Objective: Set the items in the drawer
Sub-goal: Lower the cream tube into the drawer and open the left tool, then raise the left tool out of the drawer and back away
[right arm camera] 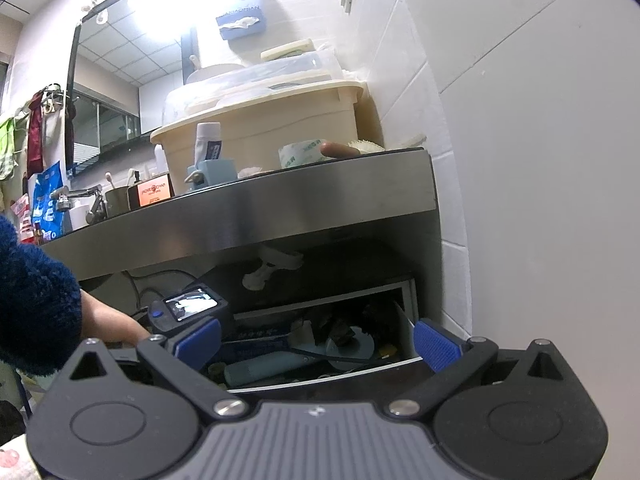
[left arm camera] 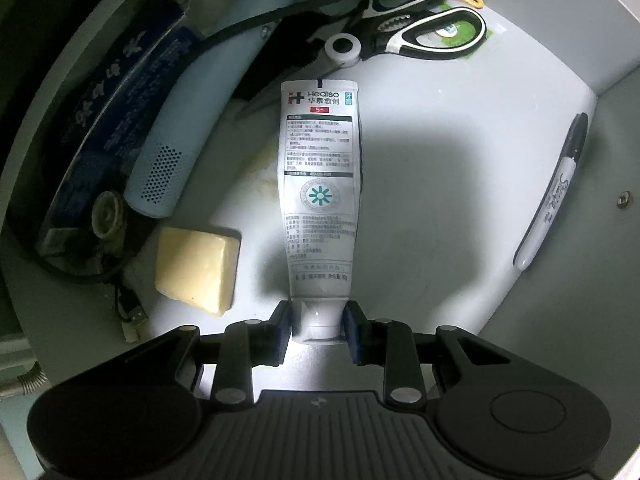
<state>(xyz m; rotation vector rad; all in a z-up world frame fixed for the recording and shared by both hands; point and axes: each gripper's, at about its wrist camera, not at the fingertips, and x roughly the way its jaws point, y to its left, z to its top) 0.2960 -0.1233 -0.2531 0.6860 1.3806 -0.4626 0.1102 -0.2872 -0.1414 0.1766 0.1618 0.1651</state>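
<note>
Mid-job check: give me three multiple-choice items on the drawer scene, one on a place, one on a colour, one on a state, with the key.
1. Where does the marker lie in the drawer?
A. along the right wall
B. under the scissors
C. on the soap

2. What colour is the soap bar?
A. green
B. pale yellow
C. black

3. How does the left tool stand?
A. open, nothing in it
B. shut on the tube's cap end
C. shut on the scissors

Key: 1 A, the marker lies against the right wall, apart from the scissors. 2 B, the bar beside the tube is pale yellow. 3 B, both pads press the white cap end of the tube, whose body hangs down into the drawer.
</note>
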